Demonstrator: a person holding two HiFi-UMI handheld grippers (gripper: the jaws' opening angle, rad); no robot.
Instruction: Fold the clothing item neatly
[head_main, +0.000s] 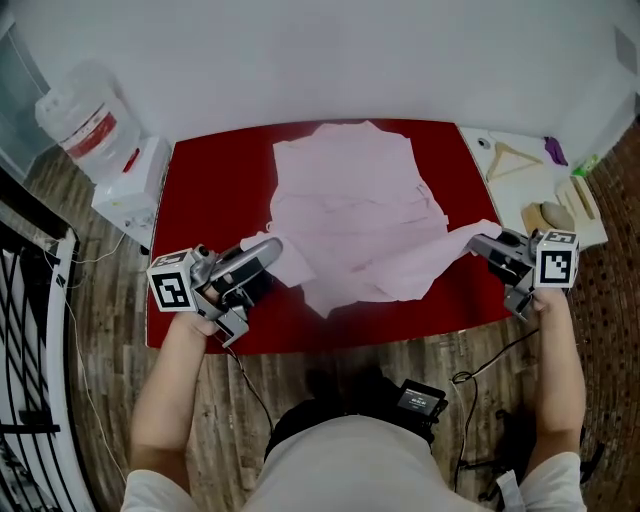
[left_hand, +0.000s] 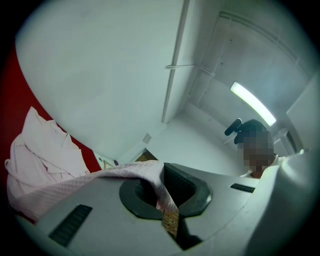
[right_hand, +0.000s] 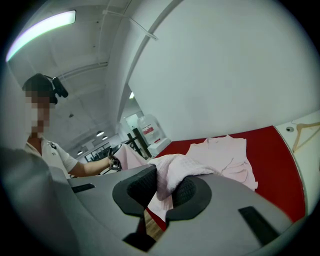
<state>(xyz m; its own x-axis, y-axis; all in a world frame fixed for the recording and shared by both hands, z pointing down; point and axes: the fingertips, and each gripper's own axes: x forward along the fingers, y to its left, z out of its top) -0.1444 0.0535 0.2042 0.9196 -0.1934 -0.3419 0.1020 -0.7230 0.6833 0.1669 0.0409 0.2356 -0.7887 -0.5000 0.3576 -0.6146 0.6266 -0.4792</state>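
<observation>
One pink garment (head_main: 355, 215) is seen spread over the one red table (head_main: 215, 180), its far part lying flat while its near edge is held up at two corners. Two claws are counted. The left claw (left_hand: 162, 192) is pressed together on a thin edge of the cloth, and the right claw (right_hand: 162, 187) is pinched on a thicker bunched fold, so each corner is gripped by one claw. One water bottle (head_main: 85, 125) is seen beyond the table's left end, and one wooden hanger (head_main: 512, 158) is laid on a white surface at its right end.
</observation>
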